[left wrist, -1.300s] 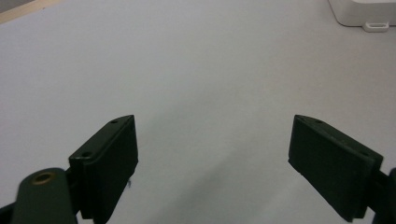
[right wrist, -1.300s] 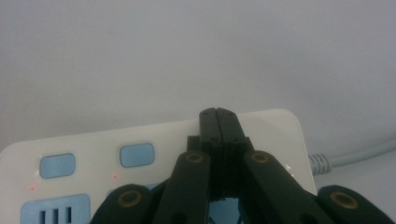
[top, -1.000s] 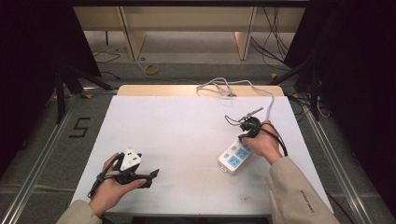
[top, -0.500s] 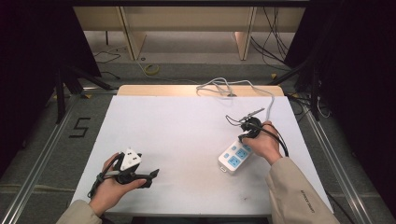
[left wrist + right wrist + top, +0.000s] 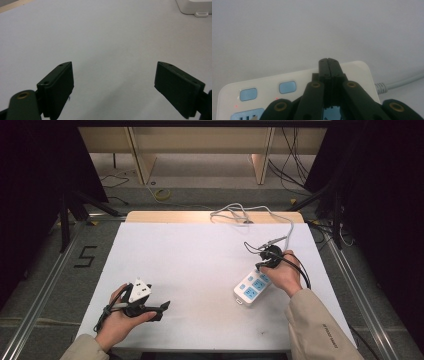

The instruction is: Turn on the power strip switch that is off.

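1. The right tool point(image 5: 328, 61), jaws pressed together and gripping nothing, sits over the power strip point(image 5: 252, 288) at the worktop's point(image 5: 190, 255) right; likely pressing a switch, so push straight down.
2. The left tool point(image 5: 113, 82), jaws wide and empty, rests near-left.

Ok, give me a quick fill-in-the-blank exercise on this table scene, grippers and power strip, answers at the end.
1. The left gripper has its jaws ____.
2. The right gripper has its jaws pressed ____ over the power strip.
3. The power strip's sockets and buttons are coloured ____.
4. The strip's grey cable runs toward the table's ____ edge.

Missing words: open; together; blue; far
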`<state>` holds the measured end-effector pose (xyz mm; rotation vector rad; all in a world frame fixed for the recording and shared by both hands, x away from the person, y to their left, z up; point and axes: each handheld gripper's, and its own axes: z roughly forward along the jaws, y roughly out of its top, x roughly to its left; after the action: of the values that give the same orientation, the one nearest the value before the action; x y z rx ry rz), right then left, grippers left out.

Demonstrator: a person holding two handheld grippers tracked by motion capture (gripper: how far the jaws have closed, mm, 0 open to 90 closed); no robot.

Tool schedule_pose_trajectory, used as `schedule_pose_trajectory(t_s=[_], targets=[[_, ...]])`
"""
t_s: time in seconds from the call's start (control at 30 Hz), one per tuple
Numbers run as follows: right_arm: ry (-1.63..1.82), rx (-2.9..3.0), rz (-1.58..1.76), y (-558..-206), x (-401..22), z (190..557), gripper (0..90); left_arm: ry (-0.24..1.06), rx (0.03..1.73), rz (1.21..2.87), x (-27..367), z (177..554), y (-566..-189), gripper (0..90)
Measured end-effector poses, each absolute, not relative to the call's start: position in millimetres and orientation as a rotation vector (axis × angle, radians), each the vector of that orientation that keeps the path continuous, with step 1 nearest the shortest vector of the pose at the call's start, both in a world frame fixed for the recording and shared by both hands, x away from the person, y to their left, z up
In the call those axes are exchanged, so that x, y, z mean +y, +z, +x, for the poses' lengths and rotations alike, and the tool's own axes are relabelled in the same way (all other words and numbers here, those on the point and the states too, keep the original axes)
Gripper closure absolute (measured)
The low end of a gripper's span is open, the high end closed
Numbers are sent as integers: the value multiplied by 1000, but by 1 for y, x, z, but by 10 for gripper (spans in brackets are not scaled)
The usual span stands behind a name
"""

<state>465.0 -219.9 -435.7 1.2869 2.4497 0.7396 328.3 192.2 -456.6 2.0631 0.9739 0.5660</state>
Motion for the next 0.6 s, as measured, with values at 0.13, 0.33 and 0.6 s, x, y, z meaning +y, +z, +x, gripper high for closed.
schedule_pose_trajectory(t_s=[0.13, 0.33, 0.6], targets=[[759, 2433, 1277, -433, -222, 462, 880, 566, 975, 2063, 192, 328, -457, 154], [795, 2417, 1259, -430, -226, 456, 855, 567, 976, 2065, 193, 328, -457, 154], [849, 2382, 1300, -430, -238, 440, 777, 566, 979, 2061, 193, 328, -457, 154]])
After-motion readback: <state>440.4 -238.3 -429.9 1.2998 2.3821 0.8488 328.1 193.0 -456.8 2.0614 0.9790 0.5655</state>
